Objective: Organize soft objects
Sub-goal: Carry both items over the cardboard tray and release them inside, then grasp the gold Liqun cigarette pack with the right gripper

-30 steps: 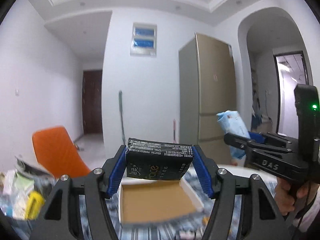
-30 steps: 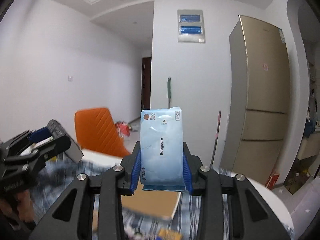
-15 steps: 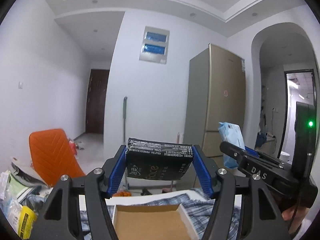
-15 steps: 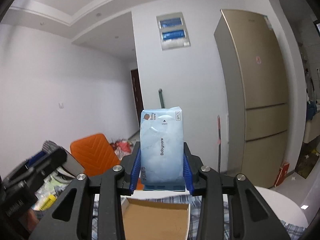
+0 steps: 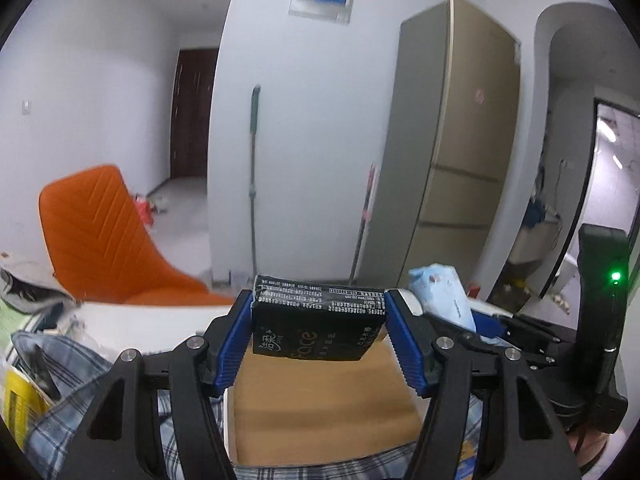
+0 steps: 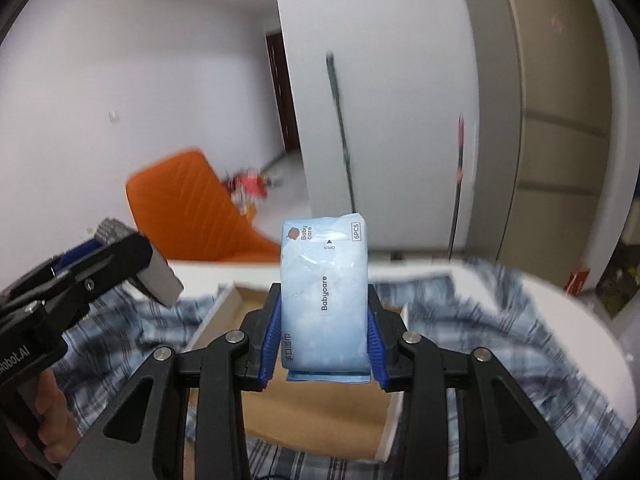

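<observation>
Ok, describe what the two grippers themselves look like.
Both the left gripper and the right gripper have black angular frames, silver bolts and ribbed blue pads. The right one's black handle shows a green light; the left one's body bears white lettering.

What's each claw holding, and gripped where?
Left claw: black tissue pack, clamped across its short ends. Right claw: blue Babycare pack, by its long sides.

"Babycare", "6PCS" on blue pack; "Face" on black pack.
</observation>
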The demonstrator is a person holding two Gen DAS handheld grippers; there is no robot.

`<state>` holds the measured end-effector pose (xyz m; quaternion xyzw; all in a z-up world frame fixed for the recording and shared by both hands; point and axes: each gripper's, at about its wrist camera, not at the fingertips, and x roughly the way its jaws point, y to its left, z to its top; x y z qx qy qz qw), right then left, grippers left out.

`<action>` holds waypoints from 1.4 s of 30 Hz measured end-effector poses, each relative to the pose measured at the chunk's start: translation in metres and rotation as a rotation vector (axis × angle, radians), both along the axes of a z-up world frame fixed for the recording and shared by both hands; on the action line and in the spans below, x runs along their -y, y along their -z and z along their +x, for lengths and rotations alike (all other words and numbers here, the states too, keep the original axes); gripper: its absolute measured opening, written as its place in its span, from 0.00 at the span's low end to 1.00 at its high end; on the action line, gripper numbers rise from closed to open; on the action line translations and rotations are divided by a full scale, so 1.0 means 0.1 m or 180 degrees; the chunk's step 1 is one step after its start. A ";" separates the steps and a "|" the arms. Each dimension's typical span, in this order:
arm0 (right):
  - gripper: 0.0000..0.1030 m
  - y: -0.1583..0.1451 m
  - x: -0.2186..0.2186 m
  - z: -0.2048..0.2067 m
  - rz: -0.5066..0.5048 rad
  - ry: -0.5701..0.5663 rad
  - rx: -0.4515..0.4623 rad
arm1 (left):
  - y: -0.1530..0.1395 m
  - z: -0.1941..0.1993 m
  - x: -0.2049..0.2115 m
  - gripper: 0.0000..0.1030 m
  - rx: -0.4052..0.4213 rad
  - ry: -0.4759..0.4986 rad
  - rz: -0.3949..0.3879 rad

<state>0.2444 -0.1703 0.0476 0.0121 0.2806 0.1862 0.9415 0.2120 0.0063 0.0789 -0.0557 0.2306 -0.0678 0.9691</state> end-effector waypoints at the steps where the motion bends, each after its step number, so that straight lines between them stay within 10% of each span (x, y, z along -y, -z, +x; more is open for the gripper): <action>1: 0.36 0.11 -0.01 0.07 -0.0009 -0.0004 -0.0153 | 0.06 0.04 0.01 0.65 -0.0062 -0.0002 0.0022; 11: 0.36 0.70 0.02 0.42 -0.0137 -0.0030 -0.0823 | 0.47 0.29 0.01 0.65 -0.0526 -0.0046 0.0069; 15: 0.37 0.71 -0.03 0.41 -0.0179 -0.0038 -0.0825 | 0.51 0.30 0.03 0.65 -0.0545 -0.0078 0.0080; 17: 0.59 0.71 -0.03 0.40 -0.0175 -0.0058 -0.0822 | 0.52 0.27 0.00 0.65 -0.0547 -0.0080 0.0063; 21: 0.60 0.65 -0.08 0.35 -0.0200 -0.0046 -0.0790 | 0.54 0.27 -0.04 0.83 -0.0567 -0.0132 0.0016; 28: 0.60 0.64 -0.05 0.37 -0.0196 -0.0012 -0.0794 | 0.49 0.25 -0.08 0.83 -0.0510 -0.0204 0.0015; 42: 0.60 -0.16 0.05 -0.12 -0.0169 -0.0028 -0.0209 | -0.31 -0.47 -0.11 0.83 0.0045 -0.0270 0.0182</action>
